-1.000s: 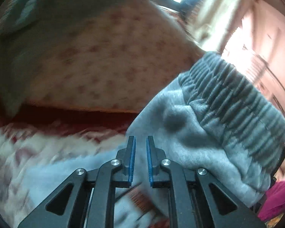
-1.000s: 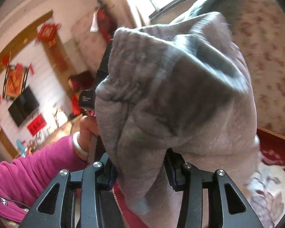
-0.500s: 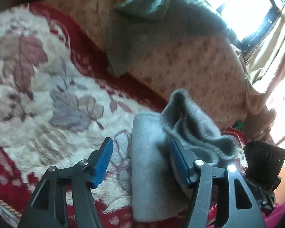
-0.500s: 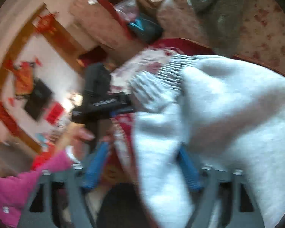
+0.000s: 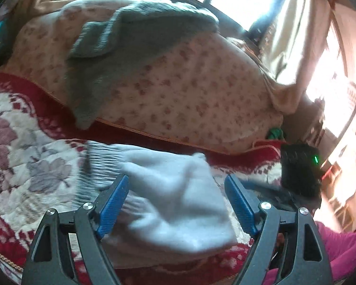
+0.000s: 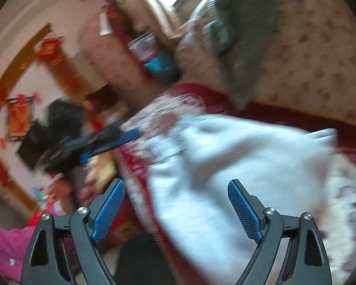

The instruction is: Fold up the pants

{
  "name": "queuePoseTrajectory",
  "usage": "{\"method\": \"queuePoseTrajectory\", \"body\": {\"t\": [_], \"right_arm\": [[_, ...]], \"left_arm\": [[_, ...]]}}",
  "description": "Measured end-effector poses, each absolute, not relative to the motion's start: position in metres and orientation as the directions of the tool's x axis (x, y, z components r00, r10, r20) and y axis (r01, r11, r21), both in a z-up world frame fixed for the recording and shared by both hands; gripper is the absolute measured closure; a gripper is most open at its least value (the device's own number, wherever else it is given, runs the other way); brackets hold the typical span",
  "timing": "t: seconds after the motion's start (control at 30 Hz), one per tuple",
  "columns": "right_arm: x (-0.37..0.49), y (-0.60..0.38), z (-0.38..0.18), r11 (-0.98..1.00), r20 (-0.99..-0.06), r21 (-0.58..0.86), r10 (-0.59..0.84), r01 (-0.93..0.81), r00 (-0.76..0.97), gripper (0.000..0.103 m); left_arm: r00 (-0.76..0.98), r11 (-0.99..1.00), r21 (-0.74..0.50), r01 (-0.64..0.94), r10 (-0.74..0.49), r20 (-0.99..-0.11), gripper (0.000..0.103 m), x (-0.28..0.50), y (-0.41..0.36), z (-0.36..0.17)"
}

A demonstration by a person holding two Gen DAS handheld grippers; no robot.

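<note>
**Folded pants lie on the bed, both claws apart**

The pants [image 5: 175,199], pale grey fleece with a ribbed elastic waistband at the left end, lie in a soft folded bundle on the quilt [image 5: 28,166], a plush cream cover with mauve leaves and a red border. The left gripper [image 5: 176,204] has just been opening: its jaws stand wide, blue ridged pads on either side of the bundle and clear of the cloth. The right gripper [image 6: 176,210] has also just been opening and is spread wide over the pants [image 6: 237,166], pads not pressing them. Behind the quilt rises a rounded cushion [image 5: 189,90] in beige flowered fabric, with a grey-green knitted throw [image 5: 135,38] draped over it. A pink sleeve [image 5: 341,247] shows at lower right. Both views are motion-blurred.
</note>
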State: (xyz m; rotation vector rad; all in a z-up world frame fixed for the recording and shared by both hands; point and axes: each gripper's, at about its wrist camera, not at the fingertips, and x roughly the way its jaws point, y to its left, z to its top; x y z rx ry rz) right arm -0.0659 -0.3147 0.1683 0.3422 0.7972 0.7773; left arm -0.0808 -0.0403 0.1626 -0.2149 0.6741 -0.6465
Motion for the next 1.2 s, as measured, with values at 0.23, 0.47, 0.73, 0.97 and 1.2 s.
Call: {"method": "queuePoseTrajectory", "body": {"t": [0.23,0.47,0.73,0.97,1.2], "right_arm": [[-0.03,-0.337,0.147,0.837,-0.639,0.441,0.547,-0.325,0.541,0.01],[-0.003,-0.312,0.133,0.91,-0.702,0.322,0.415,-0.262,0.579,0.009],[0.018,-0.287,0.116,0.956,-0.743,0.193,0.289,-0.221,0.604,0.004],[0.028,-0.294,0.097,0.956,-0.756,0.226,0.295,-0.189,0.584,0.0],[0.01,-0.308,0.112,0.95,-0.753,0.272,0.309,-0.154,0.581,0.0]], "left_arm": [[0.61,0.83,-0.255,0.496,-0.542,-0.578,0.021,-0.094,-0.093,0.136],[0.636,0.891,-0.223,0.396,-0.441,-0.633,0.021,-0.088,-0.077,0.098],[0.656,0.895,-0.273,0.352,-0.445,-0.61,0.021,-0.099,-0.055,0.066],[0.691,0.91,-0.277,0.31,-0.416,-0.592,0.021,-0.098,-0.061,0.063],[0.724,0.939,-0.258,0.227,-0.34,-0.6,0.021,-0.102,-0.071,0.075]]}}
